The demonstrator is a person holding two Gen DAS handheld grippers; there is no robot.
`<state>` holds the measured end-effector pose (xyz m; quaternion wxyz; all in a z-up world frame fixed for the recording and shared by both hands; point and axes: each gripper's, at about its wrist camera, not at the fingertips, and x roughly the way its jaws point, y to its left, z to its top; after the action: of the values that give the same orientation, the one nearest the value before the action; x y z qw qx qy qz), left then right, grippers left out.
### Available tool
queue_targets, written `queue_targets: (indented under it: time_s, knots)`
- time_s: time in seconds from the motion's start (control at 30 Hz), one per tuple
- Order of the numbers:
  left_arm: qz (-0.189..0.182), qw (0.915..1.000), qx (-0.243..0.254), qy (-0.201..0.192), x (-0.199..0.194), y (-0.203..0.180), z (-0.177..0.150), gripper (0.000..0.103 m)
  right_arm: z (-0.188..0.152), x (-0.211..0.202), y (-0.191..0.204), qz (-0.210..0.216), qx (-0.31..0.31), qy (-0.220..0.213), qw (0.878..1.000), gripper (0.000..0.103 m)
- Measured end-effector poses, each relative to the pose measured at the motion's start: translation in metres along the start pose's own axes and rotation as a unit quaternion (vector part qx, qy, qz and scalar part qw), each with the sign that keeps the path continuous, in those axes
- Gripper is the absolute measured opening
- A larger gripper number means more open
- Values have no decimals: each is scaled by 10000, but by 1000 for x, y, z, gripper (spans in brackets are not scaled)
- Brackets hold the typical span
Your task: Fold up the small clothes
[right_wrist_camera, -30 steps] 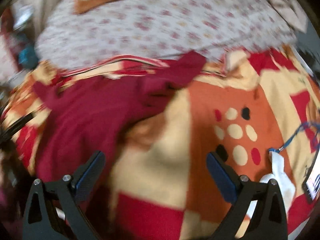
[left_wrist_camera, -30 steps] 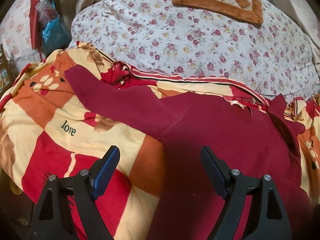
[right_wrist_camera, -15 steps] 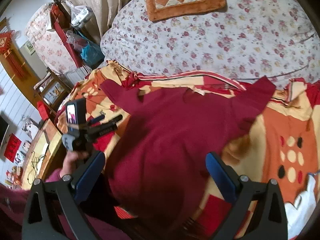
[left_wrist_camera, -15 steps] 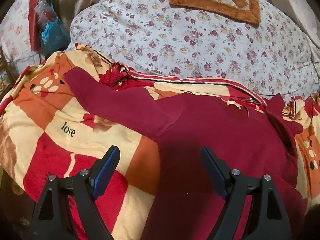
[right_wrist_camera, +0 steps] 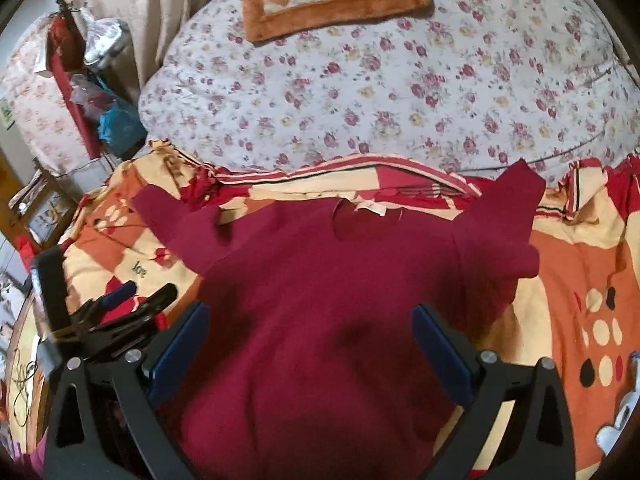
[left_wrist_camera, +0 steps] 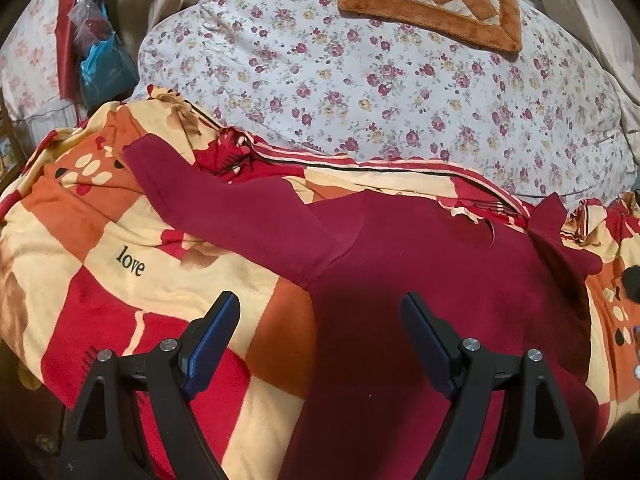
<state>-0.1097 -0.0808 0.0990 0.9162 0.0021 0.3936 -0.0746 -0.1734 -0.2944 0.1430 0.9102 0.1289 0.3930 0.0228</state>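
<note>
The dark red sweater (right_wrist_camera: pixel 320 300) is lying spread out, neck away from the person, on the patterned blanket (left_wrist_camera: pixel 120 240) that is covering the near part of the bed. Its hem is running toward the bed's near edge, while its neckline (right_wrist_camera: pixel 360 220) is sitting close to where the blanket is meeting the floral quilt (left_wrist_camera: pixel 400 80) farther back. The left sleeve (left_wrist_camera: pixel 224 204) is reaching out toward the bed's left side and lying fairly flat; the right sleeve (right_wrist_camera: pixel 504 220) is angling toward the far right and is bunching where it joins the body.

Both tongs are standing released and grasping nothing. The left tongs (left_wrist_camera: pixel 320 328) are hovering over the sweater's left side seam near the armpit, one blade above the blanket and one above the cloth. The right tongs (right_wrist_camera: pixel 312 340) are hanging over the middle of the body.

The knit is looking soft, limp and light, likely to sag and drag the loose blanket beneath if pinched too deep. Best holds, I judge, are the firmer edges: a cuff or shoulder seam for bringing a sleeve across, then the hem corners. A shallow pinch should be lifting only the sweater layer.
</note>
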Motion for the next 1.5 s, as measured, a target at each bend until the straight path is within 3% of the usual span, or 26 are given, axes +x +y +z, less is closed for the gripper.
queue_targets:
  time_s: [0.17,0.47,1.5]
  knots:
    - [4,10000,-4,0,1,-1,0,65,-1,21,3,-436,-111,-67,9990,102]
    - [2,10000,-24,82,13,-9,4,65,-5,45,8,-753,-257,-26,9968,102]
    - [-62,9998,75,173,26,-19,-2,65,-7,71,-5,-897,-111,260,9956,102]
